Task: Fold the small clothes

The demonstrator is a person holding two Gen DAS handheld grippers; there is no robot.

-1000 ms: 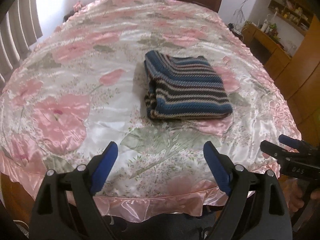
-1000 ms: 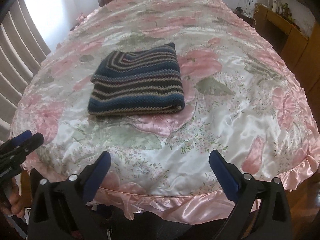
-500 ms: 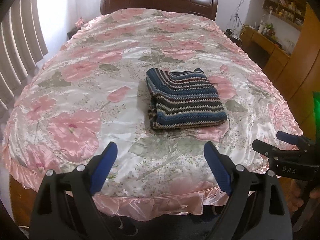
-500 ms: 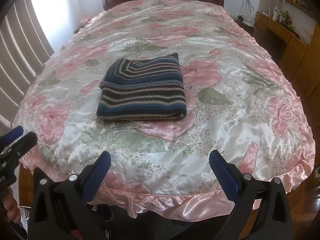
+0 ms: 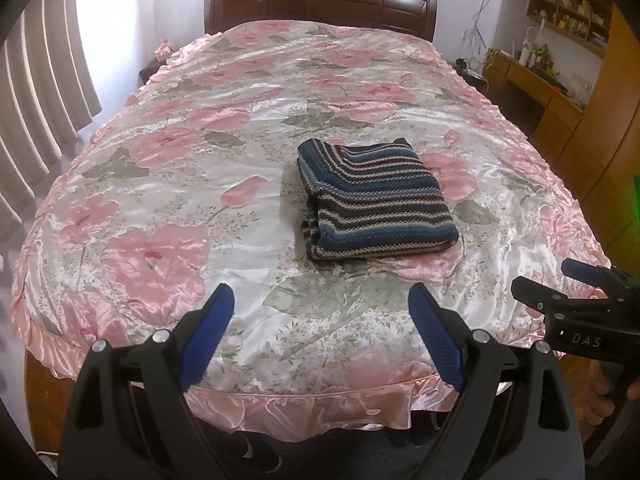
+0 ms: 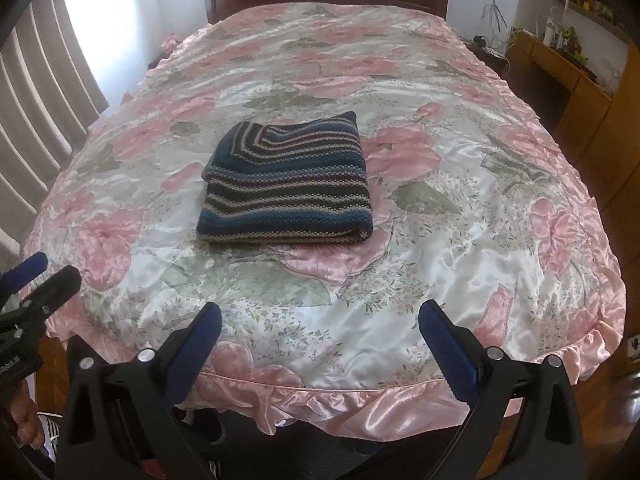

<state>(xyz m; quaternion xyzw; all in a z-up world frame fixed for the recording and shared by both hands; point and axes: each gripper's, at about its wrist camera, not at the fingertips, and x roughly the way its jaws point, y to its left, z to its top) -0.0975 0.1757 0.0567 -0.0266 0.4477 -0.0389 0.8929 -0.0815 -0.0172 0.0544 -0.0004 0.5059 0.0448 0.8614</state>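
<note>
- My left gripper (image 5: 320, 330), black frame with blue ribbed pads, was wide open and empty, hovering over the foot edge of the bed.
- My right gripper (image 6: 320, 344), same black-and-blue build, was also spread wide with nothing between its pads, likewise above the foot edge.
- Each camera caught the other gripper at the frame edge: the right one at the far right of the left view, the left one at the far left of the right view. Part of my hand (image 6: 24, 424) showed below the left one.
- Pink ruffled hem of the shiny floral satin bedspread (image 5: 168, 184) ran just past both sets of fingers.
- Folded knit sweater with blue, dark and cream stripes (image 5: 376, 200) lay flat on the bedspread, roughly mid-bed, well apart from both grippers. Neat rectangle, folded edge toward me.
- Beyond it: dark wooden headboard (image 5: 320, 4) at the far end.
- Beige vertical curtains (image 5: 36, 112) ran along the left side, bright window behind.
- Light wooden desk and shelves (image 5: 540, 84) stood at far right, cluttered with small items too small to identify.
</note>
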